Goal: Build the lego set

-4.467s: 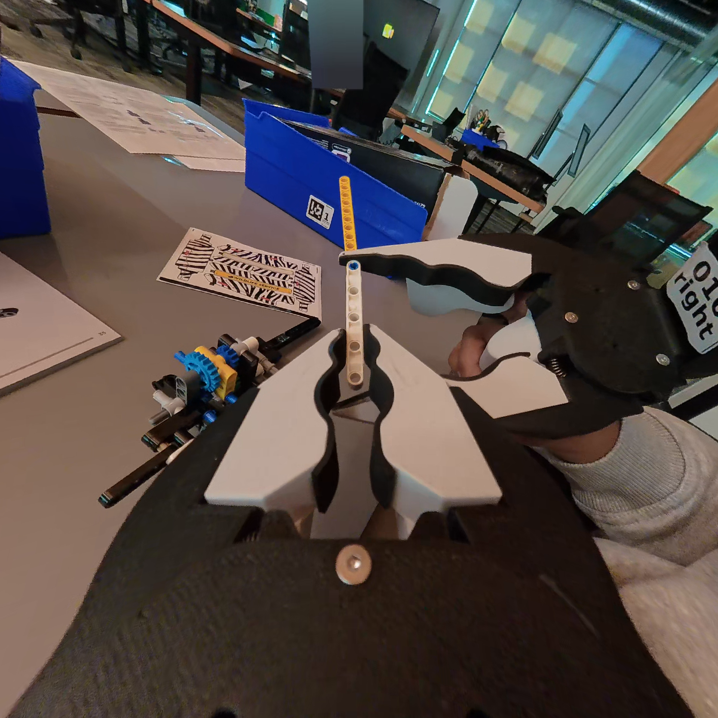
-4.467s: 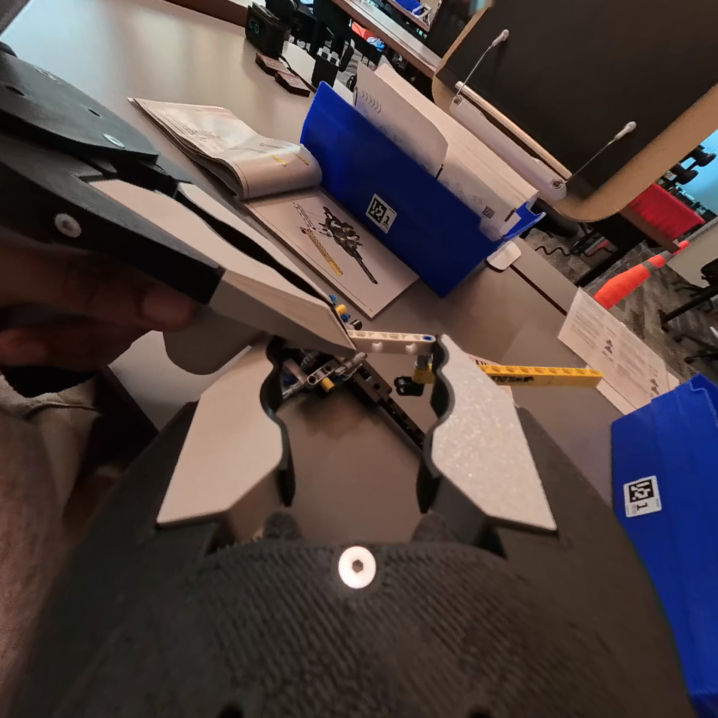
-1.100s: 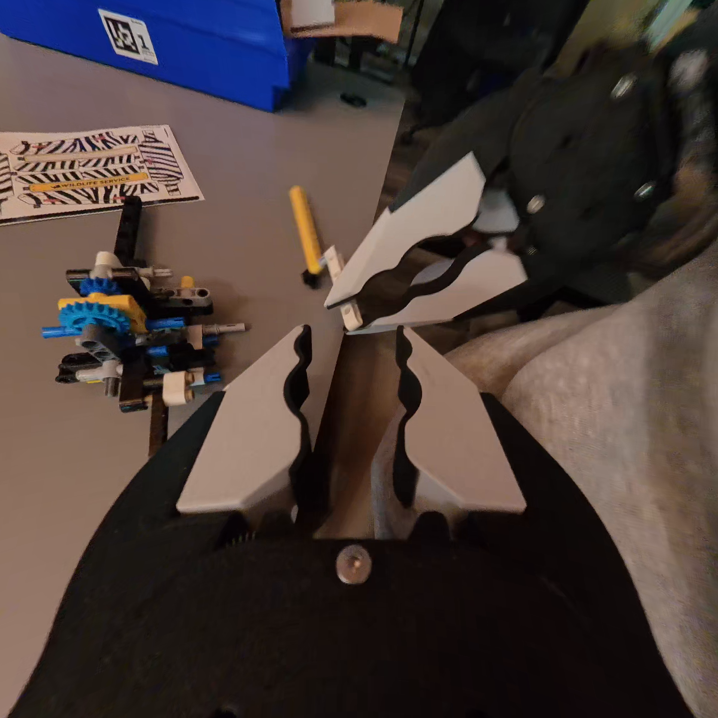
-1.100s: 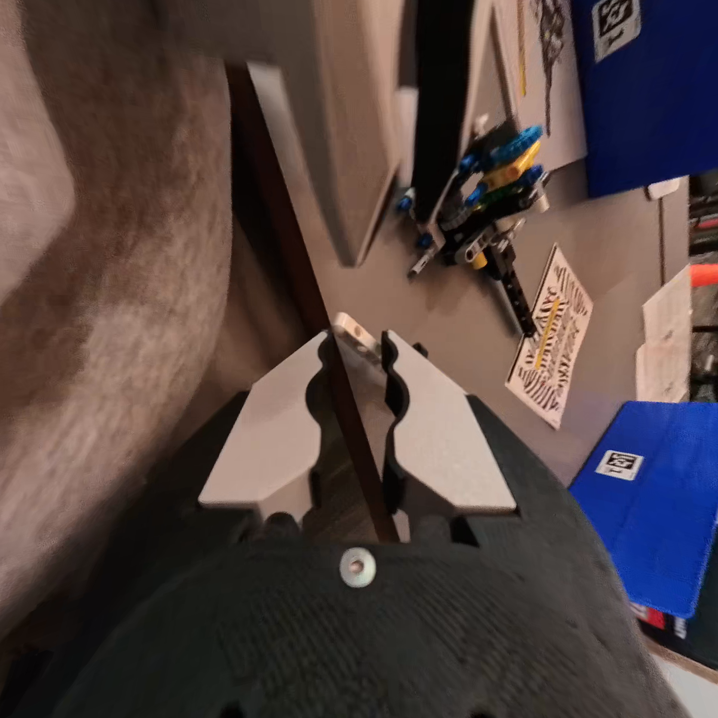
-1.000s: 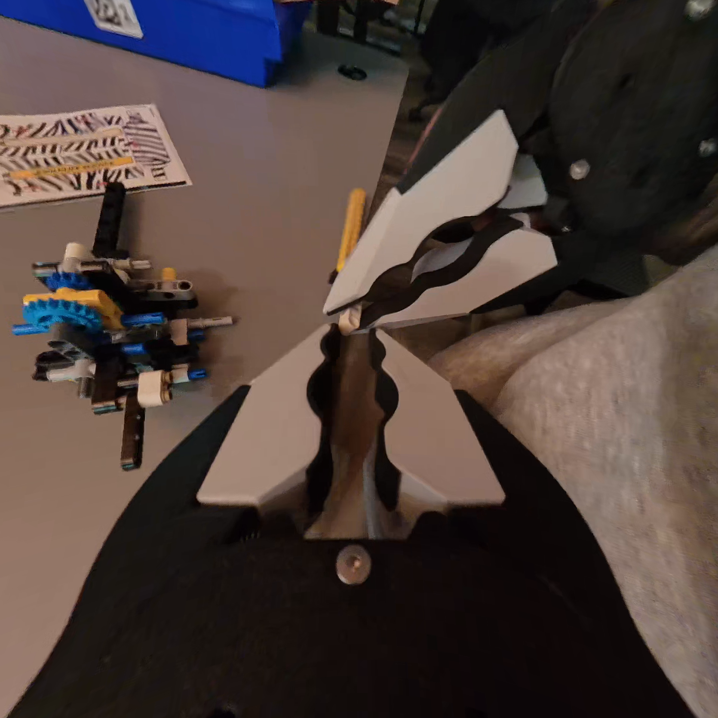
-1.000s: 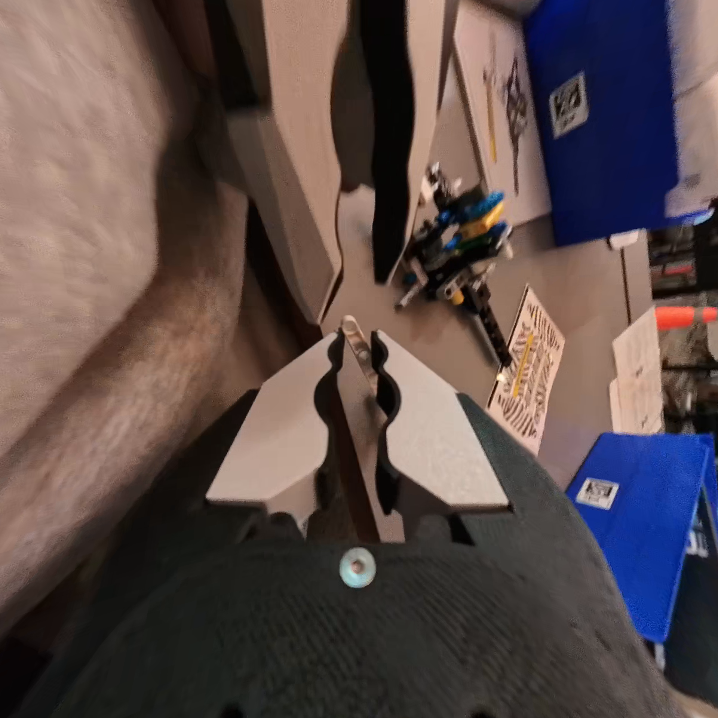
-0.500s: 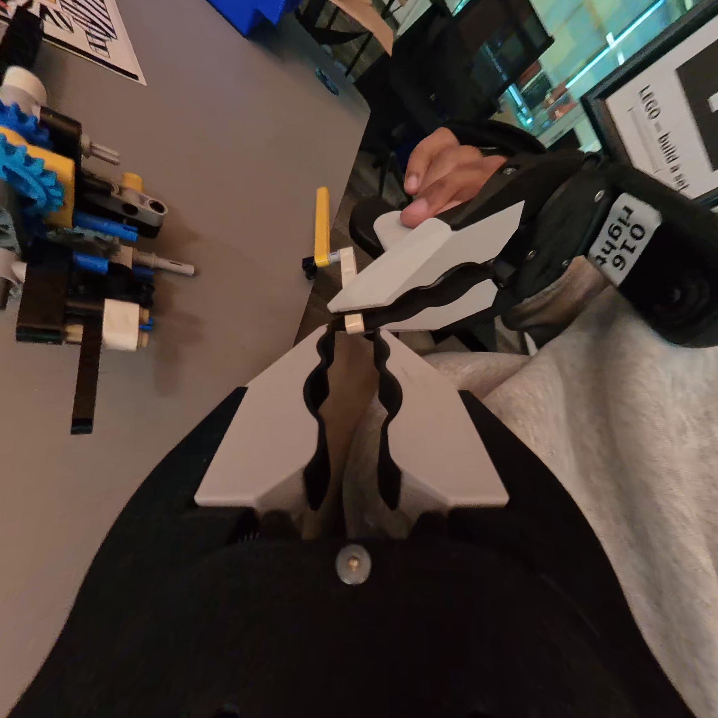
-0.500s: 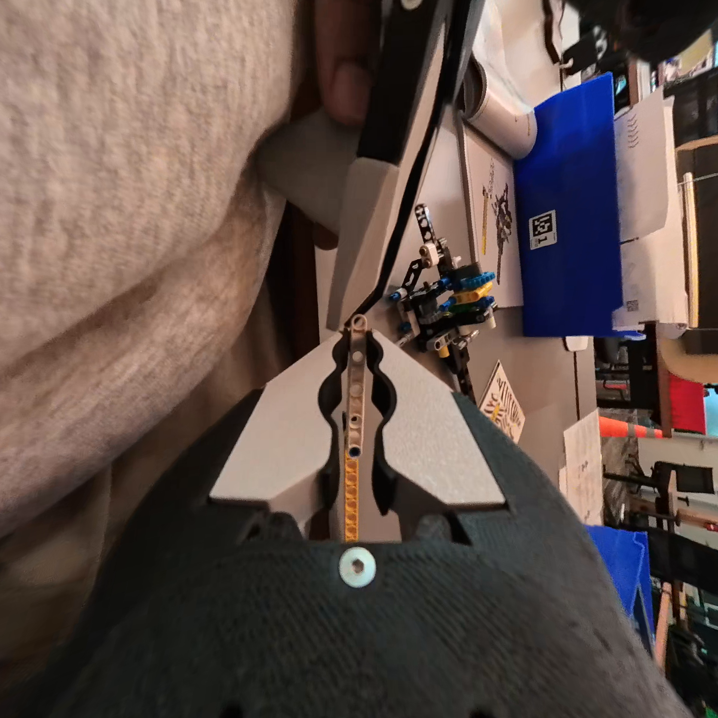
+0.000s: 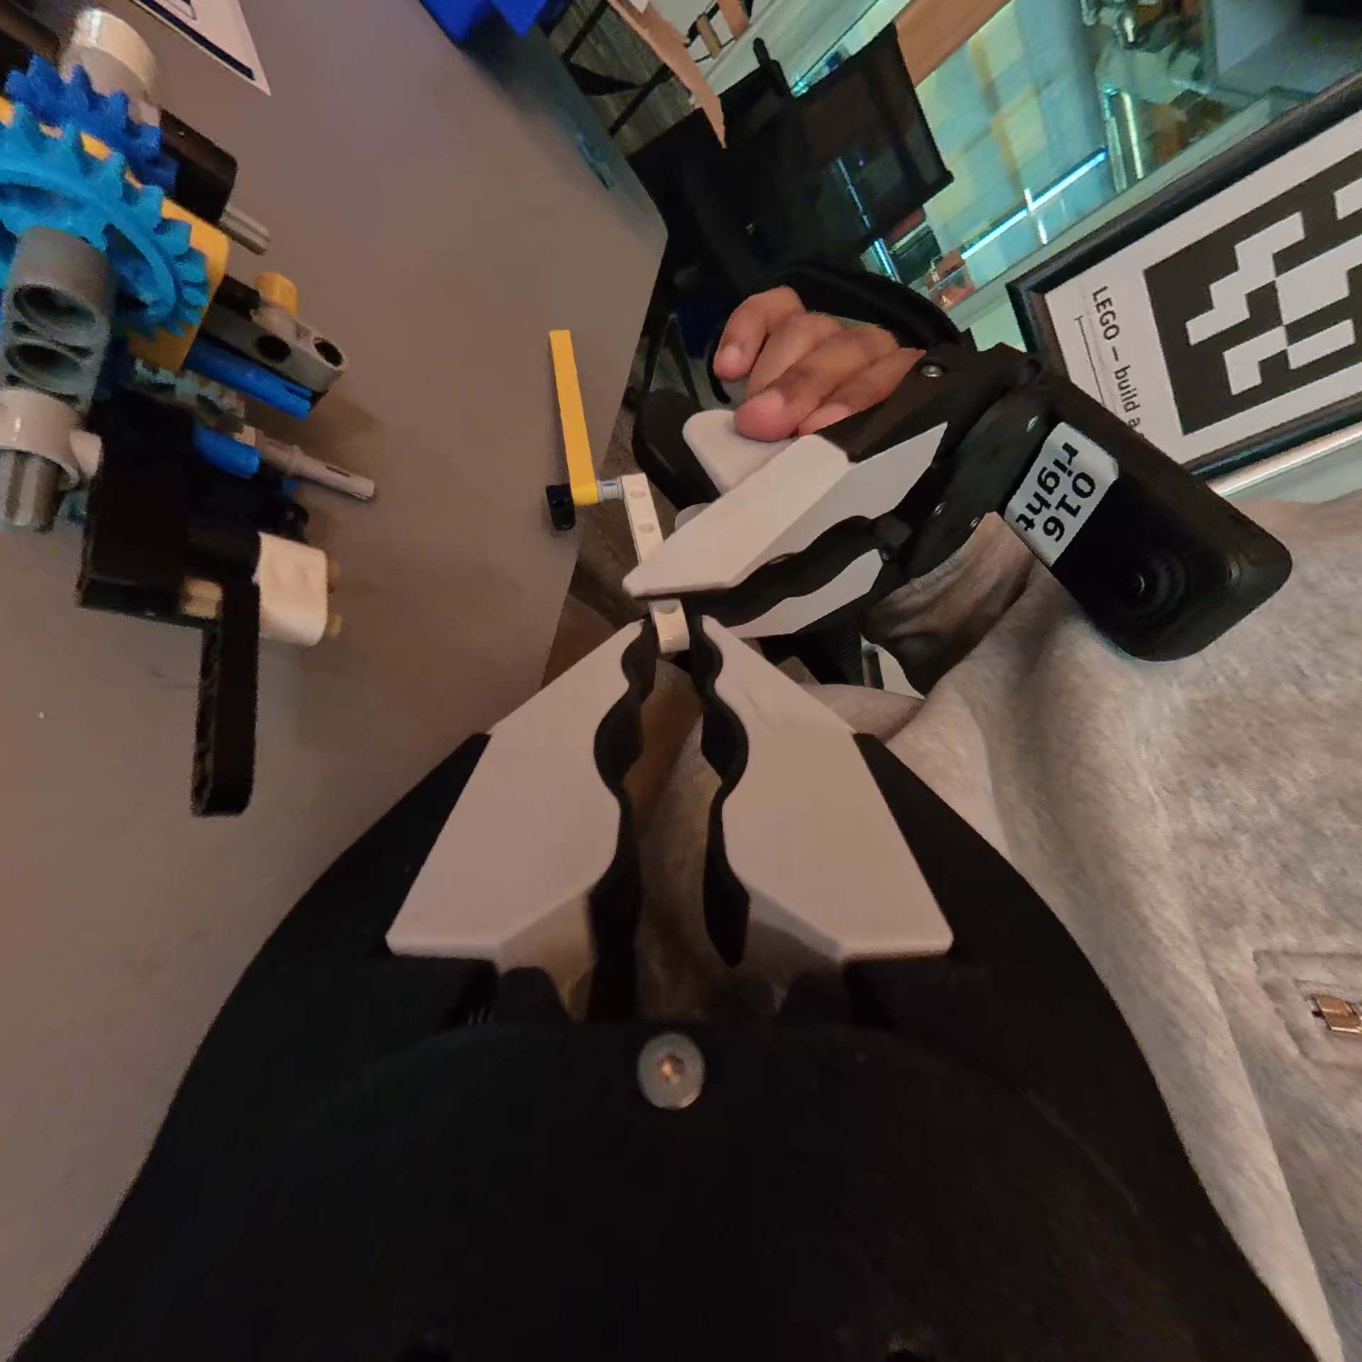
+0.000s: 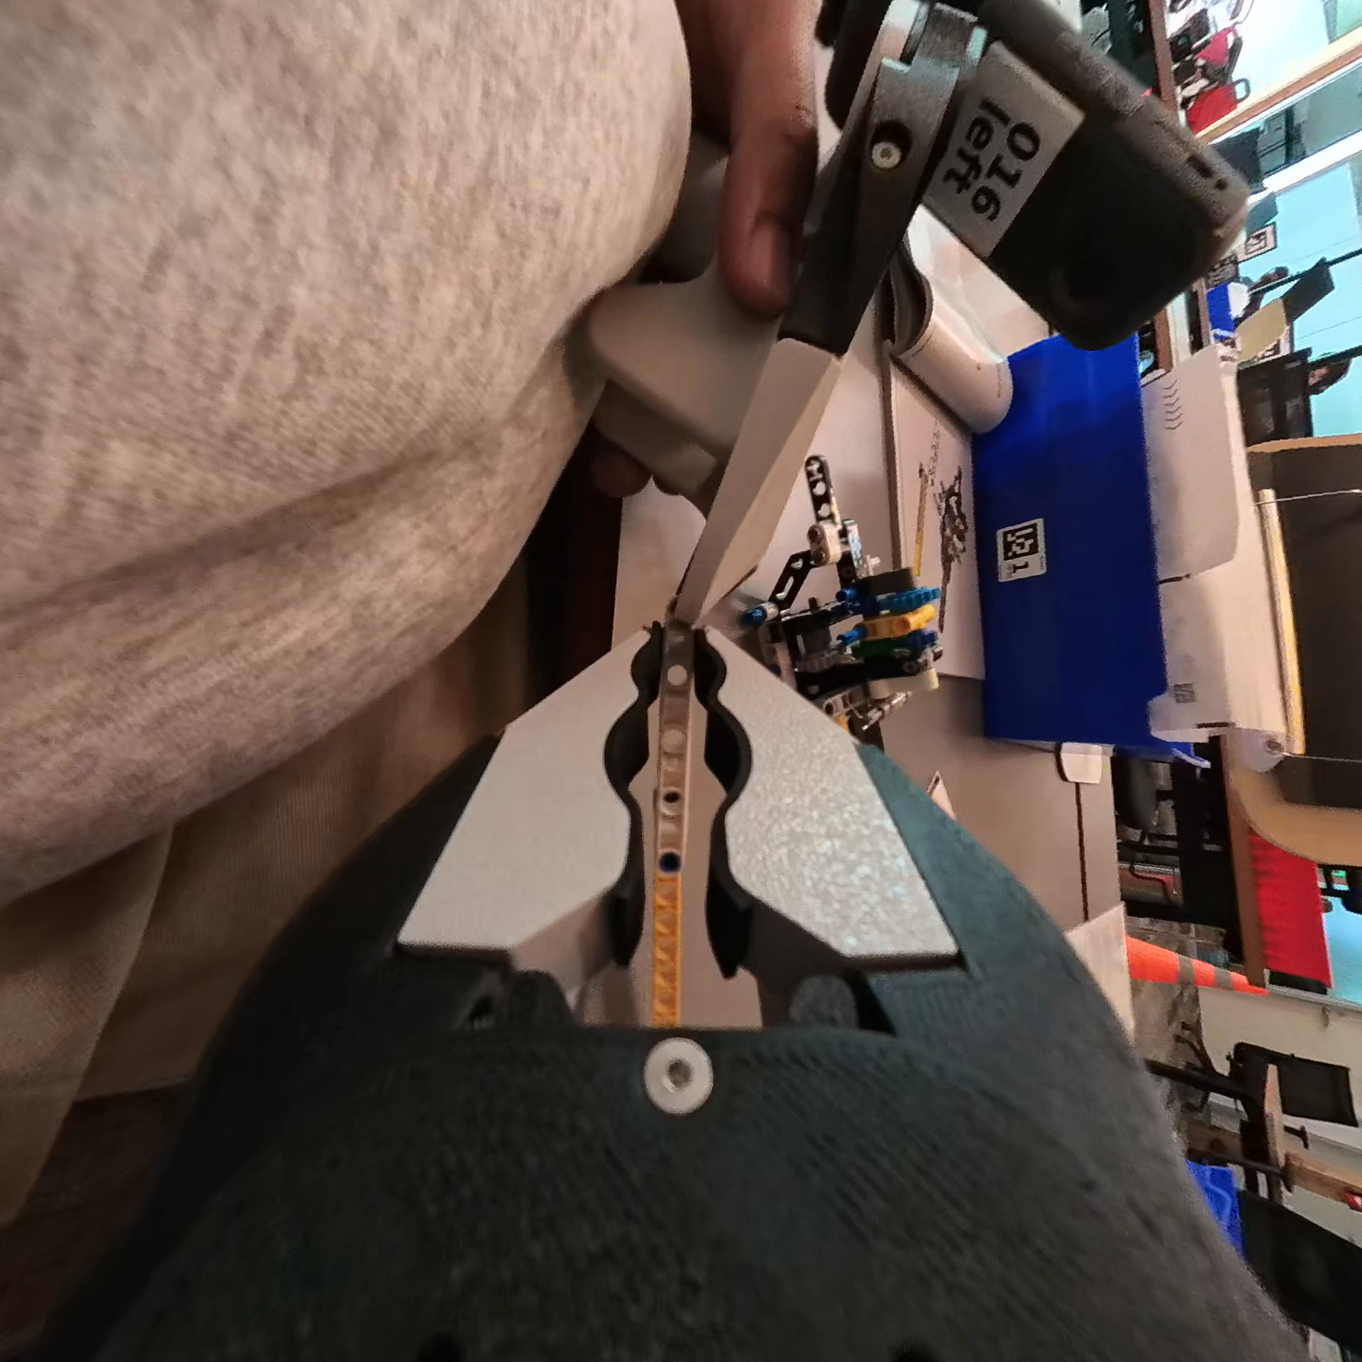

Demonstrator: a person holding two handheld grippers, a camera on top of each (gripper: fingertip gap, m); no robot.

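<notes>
A white beam (image 10: 674, 737) joined end to end with a yellow beam (image 10: 667, 951) lies between the fingers of my right gripper (image 10: 676, 641), which is shut on it. In the left wrist view the white beam (image 9: 643, 519) and yellow beam (image 9: 571, 413) stick out behind the right gripper (image 9: 652, 589), with a small black connector (image 9: 560, 508) at the joint. My left gripper (image 9: 672, 637) is shut on the near end of the white beam, tip to tip with the right gripper. It shows edge-on in the right wrist view (image 10: 682, 608). Both are held off the table's edge.
The part-built model (image 9: 110, 368) with a blue gear lies on the grey table (image 9: 442, 258), also in the right wrist view (image 10: 870, 634). A blue bin (image 10: 1069, 553) and an open manual (image 10: 936, 516) lie behind it. A grey sweater (image 9: 1105, 811) is close on the right. Both grippers' tips are close together, under 4 cm apart.
The white and yellow beam, once in my left gripper, is now in the right one. In the last second the left fingers closed on the beam's free end.
</notes>
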